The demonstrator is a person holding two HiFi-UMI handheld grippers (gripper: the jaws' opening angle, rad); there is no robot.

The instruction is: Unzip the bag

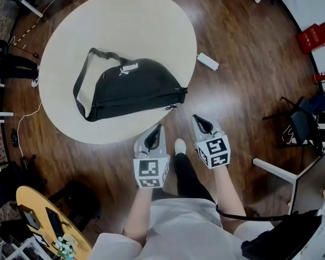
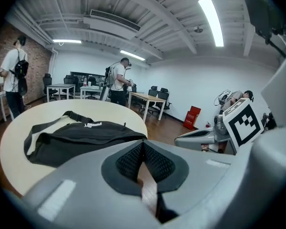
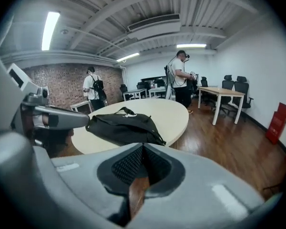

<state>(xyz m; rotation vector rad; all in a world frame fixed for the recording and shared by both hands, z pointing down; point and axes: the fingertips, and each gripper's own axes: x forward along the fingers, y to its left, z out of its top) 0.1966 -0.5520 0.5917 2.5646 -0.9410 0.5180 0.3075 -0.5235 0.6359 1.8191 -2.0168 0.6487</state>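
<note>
Left gripper (image 1: 156, 131), right gripper (image 1: 199, 121): my jaws clenched on both, nothing between. Both hang over floor, just short of worktop (image 1: 151, 20) near edge. Step in hand, as I judge it: reach in. To do it well: spread jaws before arrival, one pinches zipper pull (image 1: 171, 107) (small, dangling at bag's near right end), other pins fabric beside it. Black waist bag (image 1: 132, 85) lies ahead of jaws, apart, slightly left; strap (image 1: 80, 85) loops off left end.

We count one bag (image 1: 131, 88), one round bench (image 1: 70, 42), two grippers (left gripper (image 1: 158, 129), right gripper (image 1: 197, 119)) and two far people: backpack wearer (image 2: 13, 75), headset wearer (image 2: 118, 81).
</note>
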